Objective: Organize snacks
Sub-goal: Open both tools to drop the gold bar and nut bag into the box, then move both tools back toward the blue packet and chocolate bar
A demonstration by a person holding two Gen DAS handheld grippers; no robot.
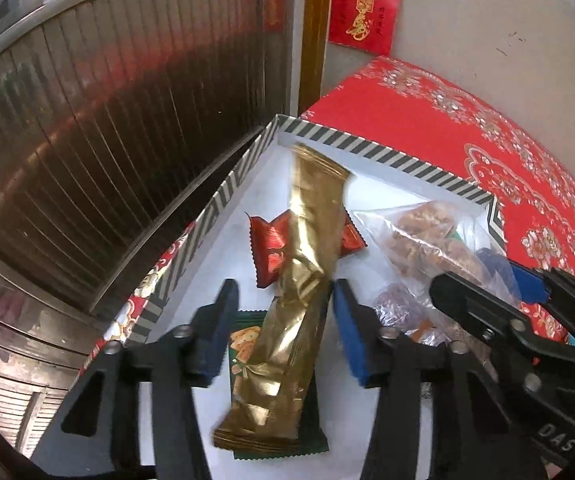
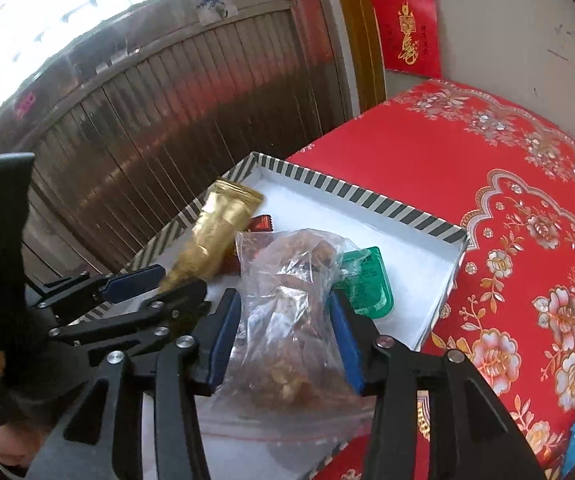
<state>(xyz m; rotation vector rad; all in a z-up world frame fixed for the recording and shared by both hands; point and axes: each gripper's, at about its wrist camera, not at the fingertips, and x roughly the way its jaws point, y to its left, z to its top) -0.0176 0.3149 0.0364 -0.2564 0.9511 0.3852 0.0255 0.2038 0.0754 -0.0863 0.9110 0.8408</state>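
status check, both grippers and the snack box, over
Left gripper open around gold packet, not pinching. Right gripper open around clear bag of brown snacks. Both lie in striped box. Nothing in the way.

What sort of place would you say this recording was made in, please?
Probably a room in a home. A red floral cloth covers the surface that bears the striped snack box, a red paper with gold lettering hangs on the plain wall, and a ribbed metal shutter door stands beside it.
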